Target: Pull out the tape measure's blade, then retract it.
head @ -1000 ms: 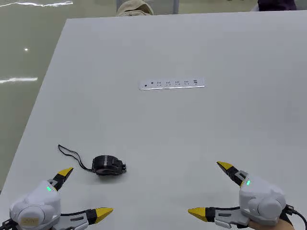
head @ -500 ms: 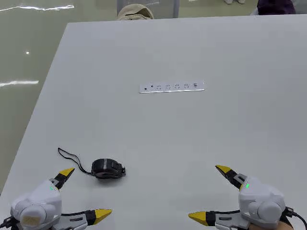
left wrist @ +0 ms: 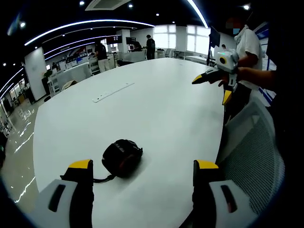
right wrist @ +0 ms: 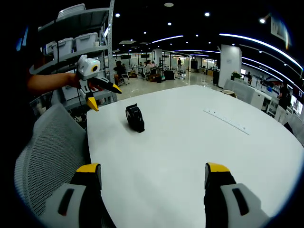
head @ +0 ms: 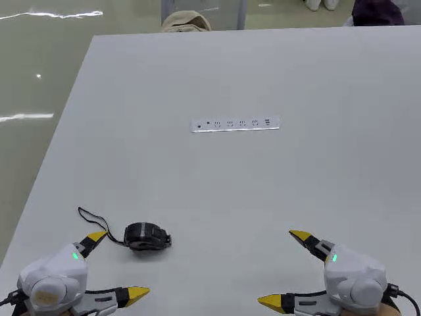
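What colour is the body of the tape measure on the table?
Black. The tape measure shows best in the left gripper view.

A broad white tabletop carries a white power strip, which lies flat near its middle with its long side running across the head view. Glossy greenish floor borders the tabletop's left edge. In the right gripper view, a grey mesh chair back stands at the near edge, with metal shelving holding pale bins behind it.
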